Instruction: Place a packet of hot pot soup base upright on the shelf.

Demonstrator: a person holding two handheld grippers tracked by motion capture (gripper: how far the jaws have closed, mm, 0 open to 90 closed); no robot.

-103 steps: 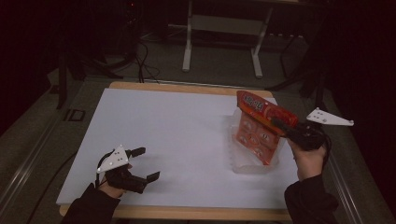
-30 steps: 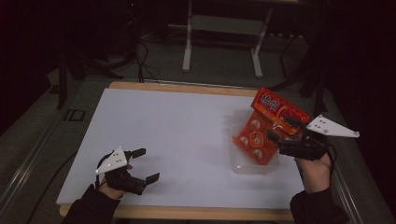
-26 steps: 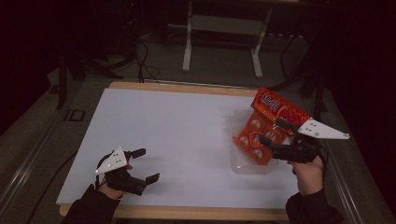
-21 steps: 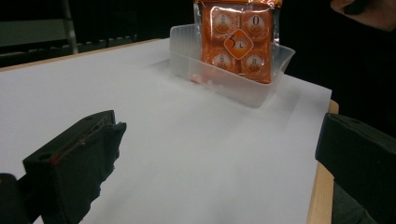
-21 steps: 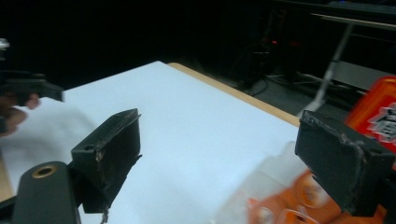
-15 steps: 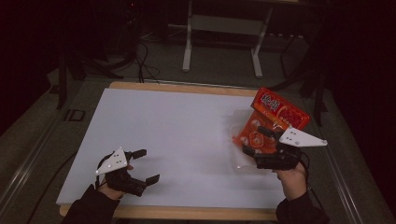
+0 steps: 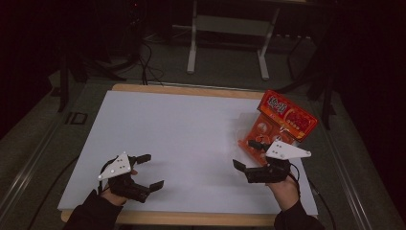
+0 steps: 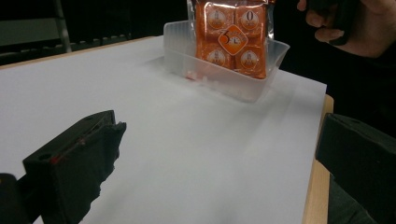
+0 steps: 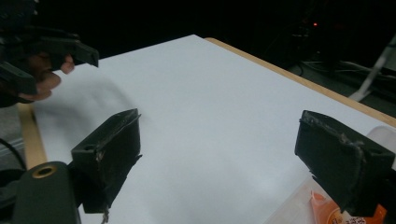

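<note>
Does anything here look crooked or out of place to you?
Yes: the orange snack packet doesn't lie flat in the clear plastic tray. It stands propped on end in it, its top sticking well above the rim. Both the left gripper and the right gripper are open and hold nothing.

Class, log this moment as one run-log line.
left gripper: open, idle | right gripper: open, empty | snack pack: leaning in clear tray
</note>
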